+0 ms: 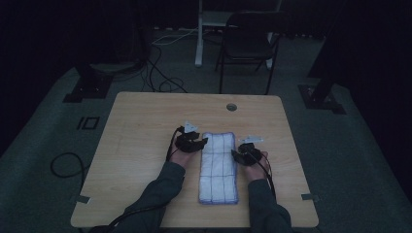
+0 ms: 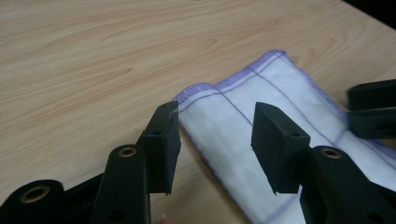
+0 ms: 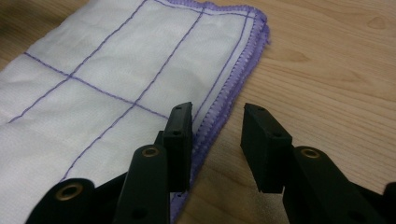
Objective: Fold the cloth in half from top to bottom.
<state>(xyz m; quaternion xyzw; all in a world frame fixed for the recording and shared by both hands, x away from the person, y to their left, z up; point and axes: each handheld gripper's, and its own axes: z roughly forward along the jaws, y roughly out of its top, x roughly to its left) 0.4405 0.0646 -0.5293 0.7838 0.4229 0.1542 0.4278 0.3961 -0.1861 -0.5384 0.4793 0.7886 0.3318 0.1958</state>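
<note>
1. A folded white cloth [image 1: 218, 168] with purple grid lines and a purple stitched hem is seen lying flat on the wooden desk [image 1: 141, 126], as a long strip running from near the desk's near edge toward its middle.
2. The left tool [image 1: 203, 141] is held at the cloth's left edge near its far end; the right tool [image 1: 235, 155] is held at the cloth's right edge, a little nearer to the person.
3. In the left gripper view, the left tool [image 2: 215, 137] is shown with its jaws spread wide. The cloth [image 2: 261, 121] and its folded corner are seen between and beyond the jaws, but nothing is pinched by the pads.
4. The other tool is partly seen at the right edge of that view, just over the cloth.
5. In the right gripper view, the right tool [image 3: 215, 140] is shown with its jaws apart. The purple hem of the cloth [image 3: 116, 74] is seen in the gap by the left jaw, with bare desk [image 3: 327, 65] by the right jaw; no grip on the hem is made.
6. Both forearms are covered by dark sleeves, and a black cable is trailed from each tool.
7. Beyond the desk, a dark folding chair [image 1: 248, 39] is seen on the grey floor.
</note>
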